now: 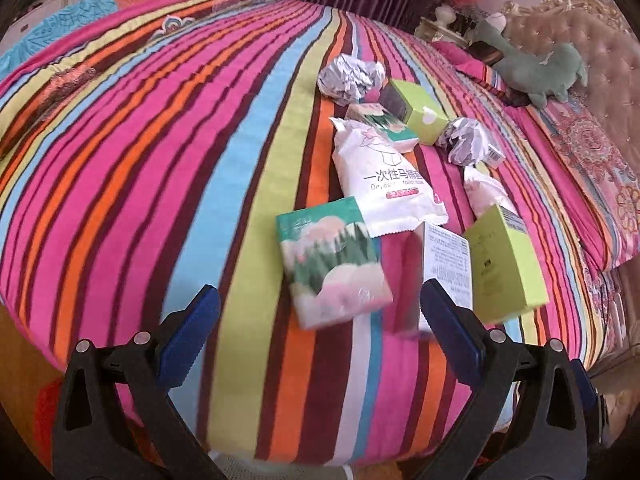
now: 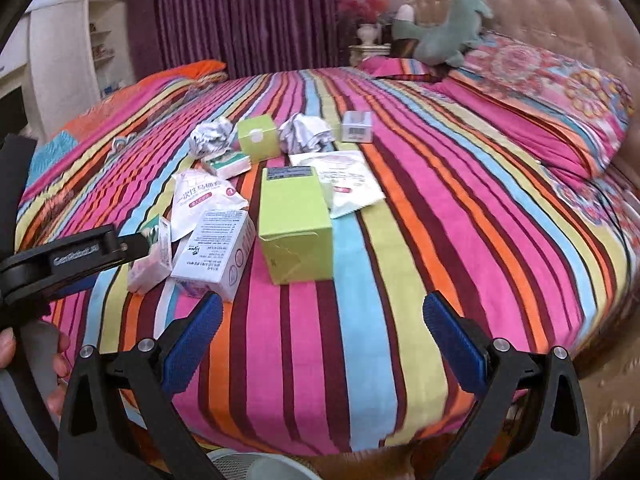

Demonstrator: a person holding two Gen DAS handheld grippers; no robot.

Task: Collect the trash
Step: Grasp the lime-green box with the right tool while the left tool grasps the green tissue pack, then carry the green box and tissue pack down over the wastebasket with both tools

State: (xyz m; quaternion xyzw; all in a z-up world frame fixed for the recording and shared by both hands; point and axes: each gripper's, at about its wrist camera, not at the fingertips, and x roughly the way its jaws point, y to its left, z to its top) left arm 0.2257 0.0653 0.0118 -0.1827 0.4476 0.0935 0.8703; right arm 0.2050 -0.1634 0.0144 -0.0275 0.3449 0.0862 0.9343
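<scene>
We read this as the approach step: nothing collected yet. Left gripper (image 1: 320, 312) released, jaws wide, hovering over the tissue pack (image 1: 332, 260) at the near edge of the striped bedspread (image 1: 140, 160). Right gripper (image 2: 322, 320) also released, empty, short of the green carton (image 2: 294, 226). Next move, in our judgement: lower the left, straddle the pack, close

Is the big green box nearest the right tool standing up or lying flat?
Lying flat: the green box rests on a long side on the striped bedspread, its torn end flap facing the camera.
</scene>
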